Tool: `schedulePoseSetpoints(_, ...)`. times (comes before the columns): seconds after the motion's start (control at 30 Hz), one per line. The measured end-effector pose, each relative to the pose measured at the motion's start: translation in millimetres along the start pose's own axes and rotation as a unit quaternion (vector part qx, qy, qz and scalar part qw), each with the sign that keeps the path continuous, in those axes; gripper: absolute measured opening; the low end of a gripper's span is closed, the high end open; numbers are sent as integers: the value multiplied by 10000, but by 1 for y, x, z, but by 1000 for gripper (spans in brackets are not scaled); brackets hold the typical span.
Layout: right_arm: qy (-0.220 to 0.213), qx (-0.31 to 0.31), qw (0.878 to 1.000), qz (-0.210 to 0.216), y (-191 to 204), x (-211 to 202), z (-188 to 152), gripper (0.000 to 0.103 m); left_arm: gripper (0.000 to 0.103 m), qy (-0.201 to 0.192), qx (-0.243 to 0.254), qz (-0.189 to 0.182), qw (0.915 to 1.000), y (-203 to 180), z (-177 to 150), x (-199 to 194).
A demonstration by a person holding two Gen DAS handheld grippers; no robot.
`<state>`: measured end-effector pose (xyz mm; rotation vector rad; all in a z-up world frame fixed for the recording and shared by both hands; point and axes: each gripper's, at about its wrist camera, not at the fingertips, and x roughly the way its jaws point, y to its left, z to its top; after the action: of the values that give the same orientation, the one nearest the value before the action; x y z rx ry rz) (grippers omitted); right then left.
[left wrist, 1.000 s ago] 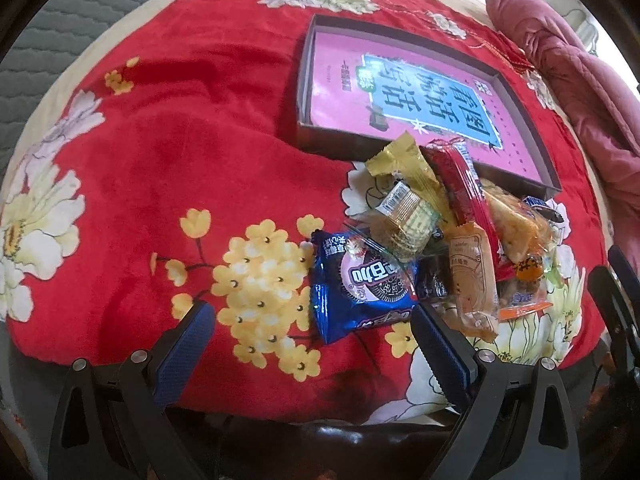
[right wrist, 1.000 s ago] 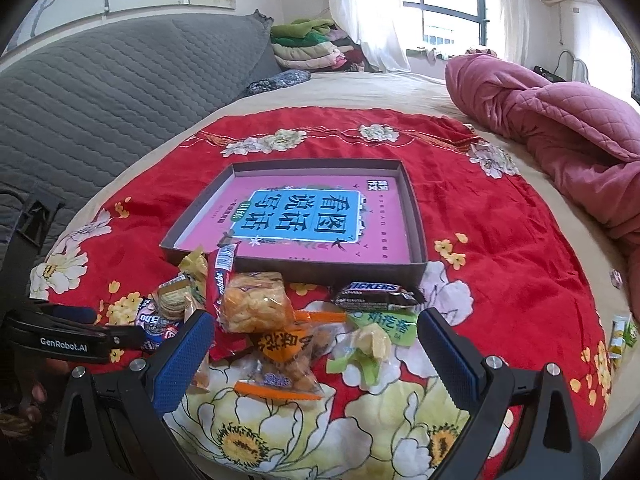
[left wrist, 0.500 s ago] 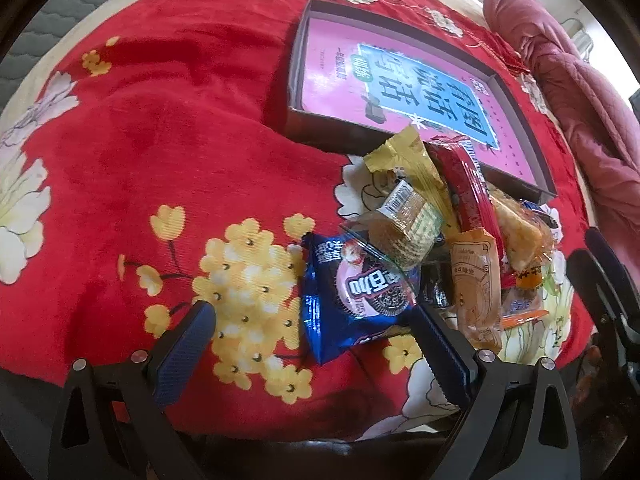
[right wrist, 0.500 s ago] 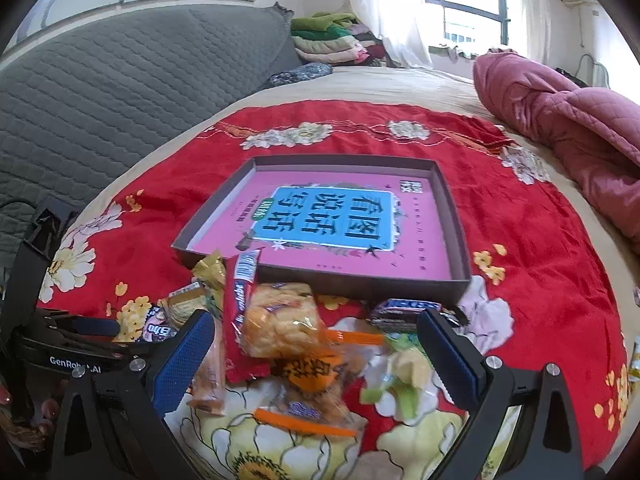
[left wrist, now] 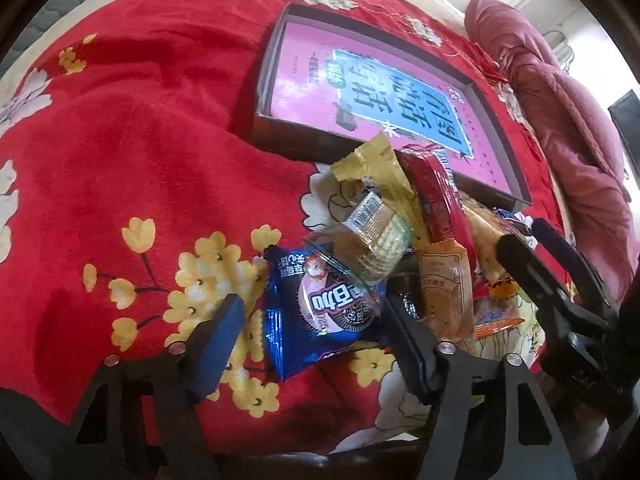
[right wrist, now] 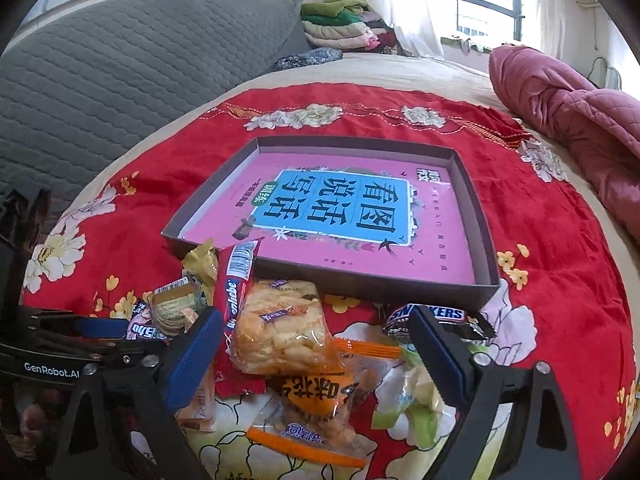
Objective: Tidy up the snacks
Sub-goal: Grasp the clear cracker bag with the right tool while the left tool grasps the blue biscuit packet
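Snacks in crinkly wrappers lie heaped on the red flowered blanket (right wrist: 560, 216), just in front of the shallow grey cardboard box with a pink printed floor (right wrist: 478, 216), which holds none of them yet. Since a second ago both grippers have begun narrowing from full spread, so the first picks look to be starting. The left gripper (left wrist: 308, 334) is closing around the blue foil cookie packet (left wrist: 320, 312); the packet lies between its blue pads, which do not yet press it. The right gripper (right wrist: 316, 354) is closing too, straddling the clear bag of golden crisps (right wrist: 280, 328) and the orange-labelled snack bag (right wrist: 316, 394), gripping neither.
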<state>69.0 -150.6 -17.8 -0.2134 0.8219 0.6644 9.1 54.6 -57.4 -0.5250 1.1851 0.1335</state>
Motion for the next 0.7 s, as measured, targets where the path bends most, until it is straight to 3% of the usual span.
schedulePoseSetpoints(0.2,158,-250,9994,190,7,12,1,69,53,-44,-21,-185,9998,1,0,0)
schedulePoseSetpoints(0.33,337,-315,9983,347,10,23,0,53,50,-78,-70,-262,9996,4,1,0)
schedulePoseSetpoints(0.5,344,-283,9977,509,9,26,-2,47,45,-120,-203,-451,9987,11,0,-1)
schedulePoseSetpoints(0.7,248,46,9978,620,-4,19,-3,46,35,-229,-151,-488,9984,10,0,-12)
